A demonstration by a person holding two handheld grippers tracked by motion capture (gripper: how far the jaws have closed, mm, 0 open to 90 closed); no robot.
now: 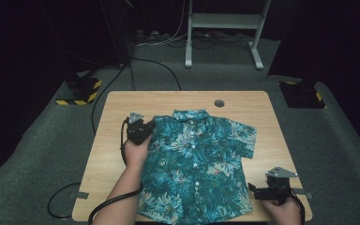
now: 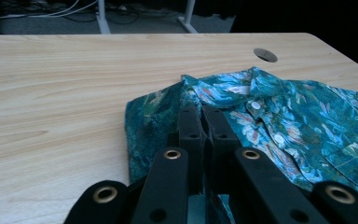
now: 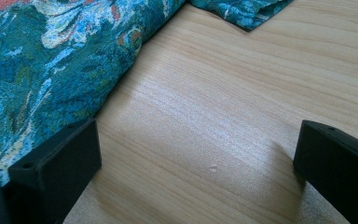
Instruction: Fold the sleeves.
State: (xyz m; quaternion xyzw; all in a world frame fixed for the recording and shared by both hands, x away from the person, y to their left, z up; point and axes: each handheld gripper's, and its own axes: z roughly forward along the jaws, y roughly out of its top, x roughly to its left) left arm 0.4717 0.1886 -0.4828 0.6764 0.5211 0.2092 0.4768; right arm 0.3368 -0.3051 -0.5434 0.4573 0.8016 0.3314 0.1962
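My left tongs (image 2: 200,116) are pressed together on a fold of the shirt (image 1: 194,159) at its left shoulder, where the sleeve has been turned in over the body; in the left gripper view the two black jaws meet with teal cloth pinched between them, just beside the collar (image 2: 223,86). My right tongs (image 3: 196,154) are spread wide and hold nothing, hovering low over bare wood just beside the shirt's right side seam, near the hem. The shirt lies face up and buttoned in the middle of the bench (image 1: 122,101), collar away from me, its right sleeve (image 1: 244,133) spread flat and its hem close to the near edge.

I judge this a light, limp cotton that will sag and crease wherever it is not supported, so a single pinch will only drag a corner. It should not slip much on the wood. The buttons (image 2: 255,105) along the front are the only hard parts, and I would keep the jaws off them. The best holds are seams and doubled edges: shoulder seam, sleeve cuff, hem corner. For my right tongs, the sleeve edge or the side seam looks easiest to slide under.
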